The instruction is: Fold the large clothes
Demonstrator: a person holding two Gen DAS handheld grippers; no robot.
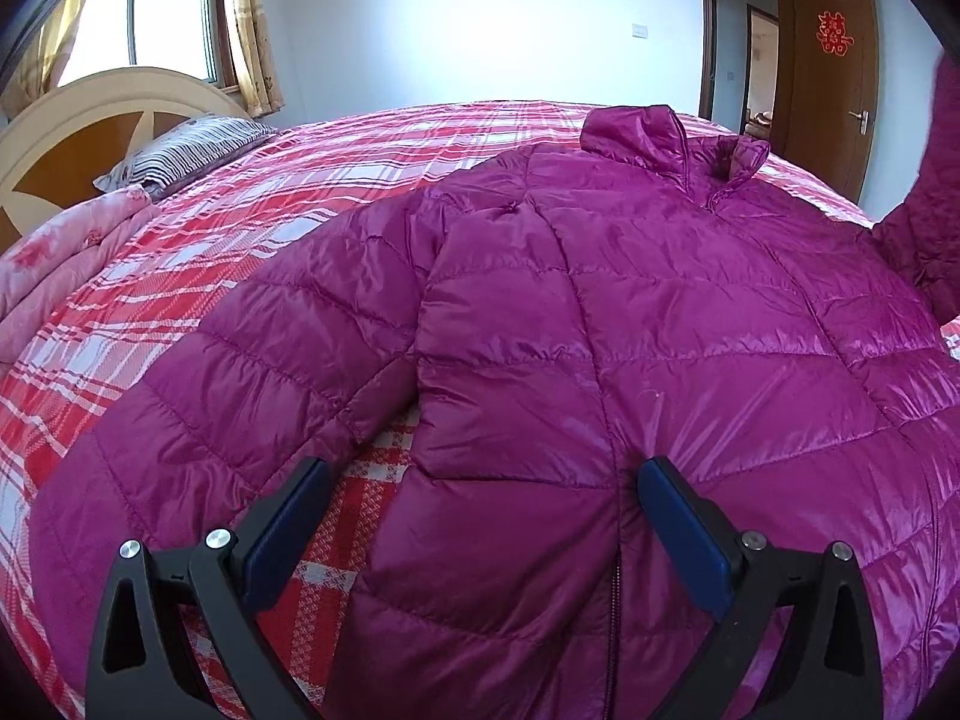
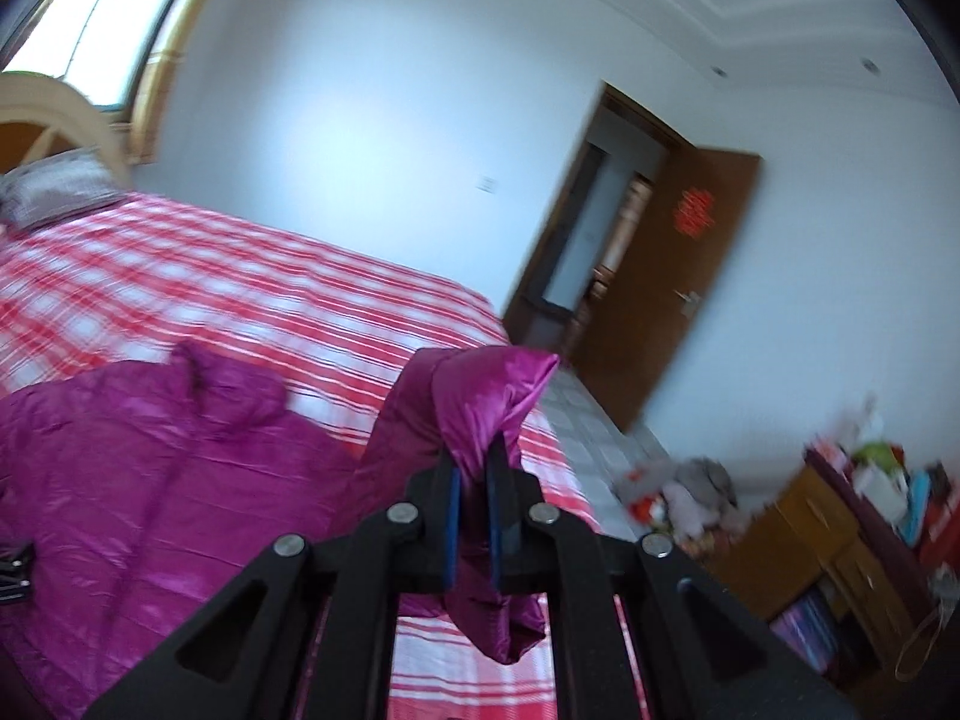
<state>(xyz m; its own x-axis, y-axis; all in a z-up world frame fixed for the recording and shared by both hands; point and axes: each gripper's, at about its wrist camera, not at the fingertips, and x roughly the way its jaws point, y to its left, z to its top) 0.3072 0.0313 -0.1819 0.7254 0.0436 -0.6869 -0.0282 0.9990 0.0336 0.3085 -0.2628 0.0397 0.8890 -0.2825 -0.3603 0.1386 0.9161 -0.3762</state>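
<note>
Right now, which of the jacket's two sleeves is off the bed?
The sleeve pinched in the right gripper is lifted. The other sleeve lies flat on the plaid bedspread, beside the open left gripper.

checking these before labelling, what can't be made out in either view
- Left wrist view: the jacket hem is cut off by the bottom edge; its raised sleeve runs off the right edge.
- Right wrist view: motion blur smears the clutter by the wall; the red door decoration is unreadable.
- Right wrist view: the right gripper's fingers hide the pinched sleeve fabric.
</note>
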